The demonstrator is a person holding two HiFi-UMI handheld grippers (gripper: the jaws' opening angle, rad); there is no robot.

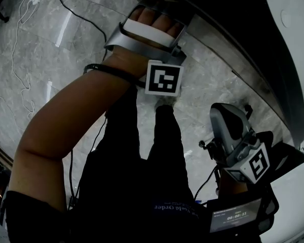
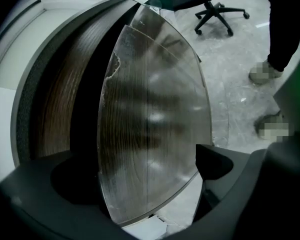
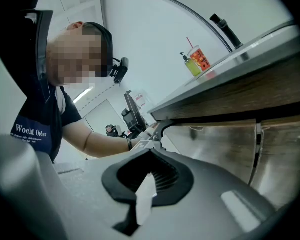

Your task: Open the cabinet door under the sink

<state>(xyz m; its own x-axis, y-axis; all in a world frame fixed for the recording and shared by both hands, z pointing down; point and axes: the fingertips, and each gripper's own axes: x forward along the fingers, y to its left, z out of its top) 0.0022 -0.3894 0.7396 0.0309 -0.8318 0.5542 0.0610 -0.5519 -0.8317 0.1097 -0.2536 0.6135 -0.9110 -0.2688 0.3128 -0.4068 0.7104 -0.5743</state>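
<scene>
The left gripper (image 2: 145, 181) is held at the cabinet door (image 2: 150, 119), which is seen swung out from the wood-grain cabinet front (image 2: 60, 109), dark gap behind it; the fingers are spread wide, released, the glossy panel standing between them. The right gripper (image 3: 147, 181) is held below the sink surface (image 3: 225, 79), fingers clenched on nothing

The cabinet door (image 2: 150, 109) stands inside the left claw (image 2: 140, 176), with the right claw (image 1: 232, 133) well apart.

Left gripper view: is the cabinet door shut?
No, the cabinet door is swung out, with the dark cabinet interior showing behind its edge.
</scene>
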